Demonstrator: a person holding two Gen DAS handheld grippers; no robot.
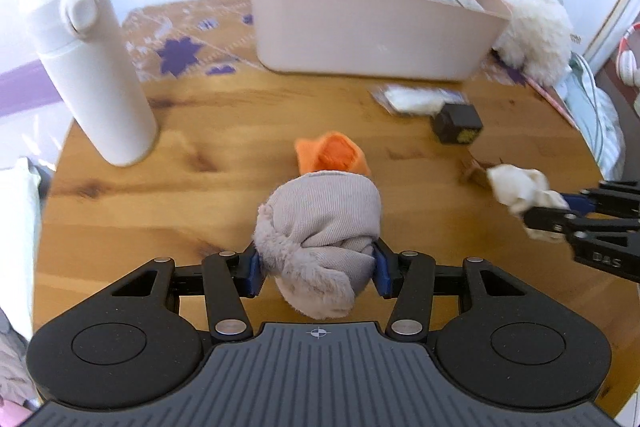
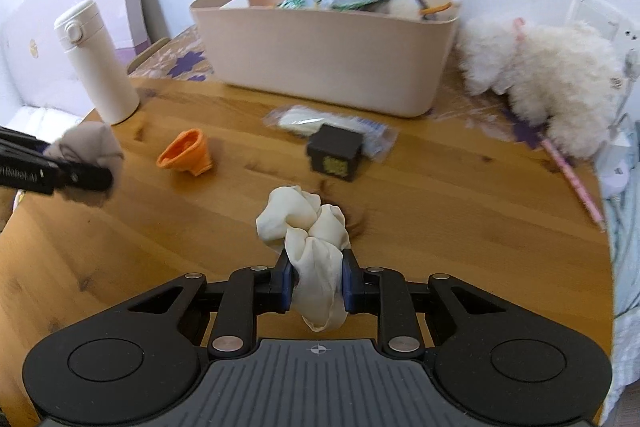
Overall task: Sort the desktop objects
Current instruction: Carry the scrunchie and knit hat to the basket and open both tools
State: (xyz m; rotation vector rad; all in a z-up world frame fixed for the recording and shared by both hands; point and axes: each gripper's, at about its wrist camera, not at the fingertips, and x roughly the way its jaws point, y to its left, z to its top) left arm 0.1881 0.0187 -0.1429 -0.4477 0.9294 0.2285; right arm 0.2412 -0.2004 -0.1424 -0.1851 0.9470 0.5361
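My left gripper (image 1: 318, 269) is shut on a grey-beige cloth bundle (image 1: 320, 223) held above the wooden table (image 1: 200, 195); it also shows in the right wrist view (image 2: 90, 147). My right gripper (image 2: 318, 281) is shut on a cream scrunchie (image 2: 308, 227), also seen at the right edge of the left wrist view (image 1: 520, 187). An orange fabric piece (image 2: 186, 151) lies on the table. A black small box (image 2: 336, 153) and a clear packet (image 2: 320, 121) lie in front of the beige bin (image 2: 320, 55), which holds several packets.
A white bottle (image 2: 98, 63) stands at the table's left. A white plush toy (image 2: 552, 75) lies right of the bin. A pink pencil (image 2: 576, 187) lies near the right table edge. A patterned mat (image 1: 188, 39) sits under the bin.
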